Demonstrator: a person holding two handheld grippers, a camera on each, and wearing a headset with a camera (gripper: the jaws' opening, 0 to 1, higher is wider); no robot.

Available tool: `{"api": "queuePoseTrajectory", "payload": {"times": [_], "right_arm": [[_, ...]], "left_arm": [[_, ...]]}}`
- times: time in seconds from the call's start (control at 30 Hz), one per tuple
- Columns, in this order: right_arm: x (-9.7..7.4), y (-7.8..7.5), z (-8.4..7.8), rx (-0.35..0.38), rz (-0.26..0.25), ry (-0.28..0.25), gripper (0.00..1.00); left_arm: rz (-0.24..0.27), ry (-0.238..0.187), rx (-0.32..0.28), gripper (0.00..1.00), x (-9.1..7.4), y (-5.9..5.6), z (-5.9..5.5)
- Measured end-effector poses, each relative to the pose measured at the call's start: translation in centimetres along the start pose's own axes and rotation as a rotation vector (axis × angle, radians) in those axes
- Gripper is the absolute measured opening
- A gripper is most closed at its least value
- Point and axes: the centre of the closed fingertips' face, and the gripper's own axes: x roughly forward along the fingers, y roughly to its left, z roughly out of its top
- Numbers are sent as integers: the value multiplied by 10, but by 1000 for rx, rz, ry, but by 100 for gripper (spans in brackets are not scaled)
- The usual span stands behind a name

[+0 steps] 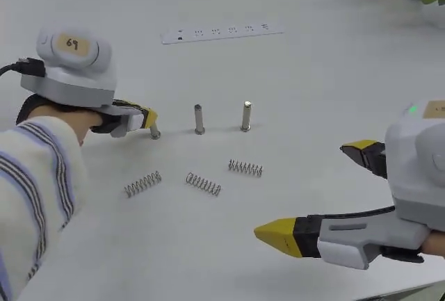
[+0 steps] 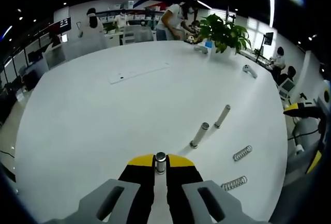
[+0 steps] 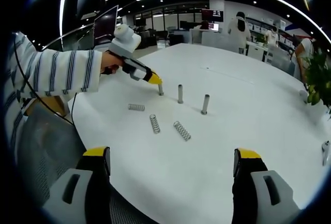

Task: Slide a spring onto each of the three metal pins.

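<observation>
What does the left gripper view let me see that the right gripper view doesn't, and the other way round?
Left gripper view: the left gripper up close, its yellow tips closed on the end pin. Right gripper view: the right gripper wide open, a striped sleeve and all three springs. Both: the three metal pins, bare, on the white table.

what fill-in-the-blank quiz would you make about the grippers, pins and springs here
1. In the head view, the left gripper is shut on the ___ pin of the row.
2. The right gripper holds nothing, and its jaws are ___.
3. ___ springs lie on the table, none on a pin.

Missing words: leftmost; open; three
</observation>
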Motion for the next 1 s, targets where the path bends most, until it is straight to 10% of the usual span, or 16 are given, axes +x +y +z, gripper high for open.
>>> {"api": "queuePoseTrajectory", "payload": {"times": [1.0], "right_arm": [[-4, 0, 0, 28, -4, -14, 99]], "left_arm": [[-20, -13, 14, 2, -6, -5, -3]]}}
